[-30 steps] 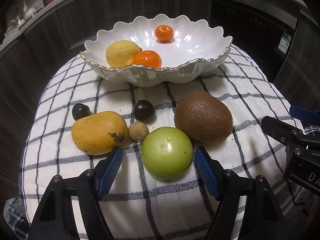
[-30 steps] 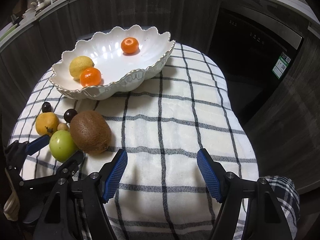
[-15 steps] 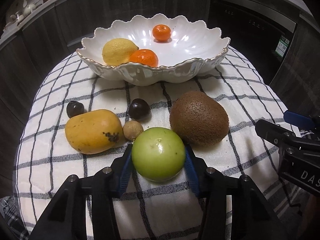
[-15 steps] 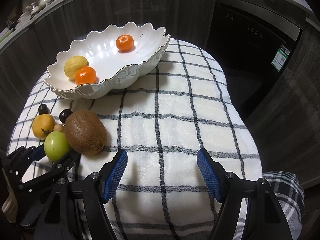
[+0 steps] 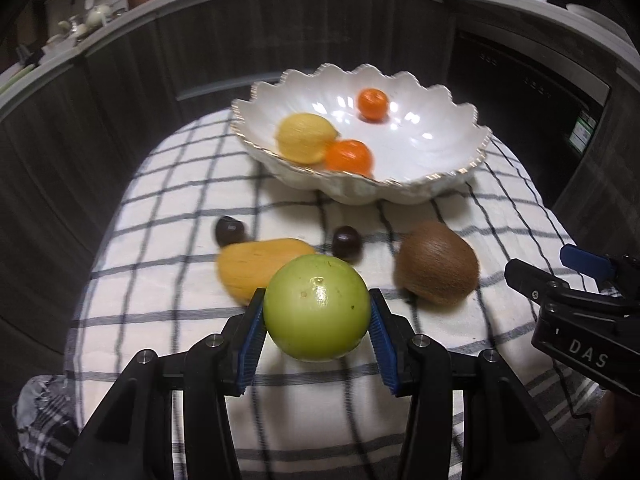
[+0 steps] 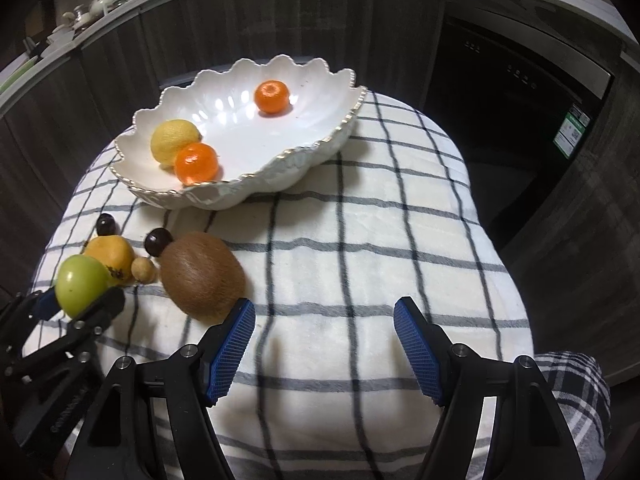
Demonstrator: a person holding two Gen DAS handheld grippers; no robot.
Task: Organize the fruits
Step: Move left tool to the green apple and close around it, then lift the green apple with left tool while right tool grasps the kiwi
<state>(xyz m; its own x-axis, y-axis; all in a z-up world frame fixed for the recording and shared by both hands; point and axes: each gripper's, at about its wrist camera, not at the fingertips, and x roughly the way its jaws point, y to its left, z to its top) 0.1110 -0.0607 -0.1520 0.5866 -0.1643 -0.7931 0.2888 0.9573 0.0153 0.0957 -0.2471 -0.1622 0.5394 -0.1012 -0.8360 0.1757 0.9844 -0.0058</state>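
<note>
The left gripper (image 5: pixel 317 322) clenched the green fruit (image 5: pixel 317 307); the bowl (image 5: pixel 436 184) lay straight beyond it; right gripper (image 6: pixel 324 344) gaped empty.

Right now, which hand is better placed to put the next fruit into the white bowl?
Left. The left gripper already clamps the green fruit, facing the bowl. The right gripper is open, over bare cloth.

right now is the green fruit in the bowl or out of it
Out: the green fruit is clamped in the left hand-held gripper, short of the bowl.
</note>
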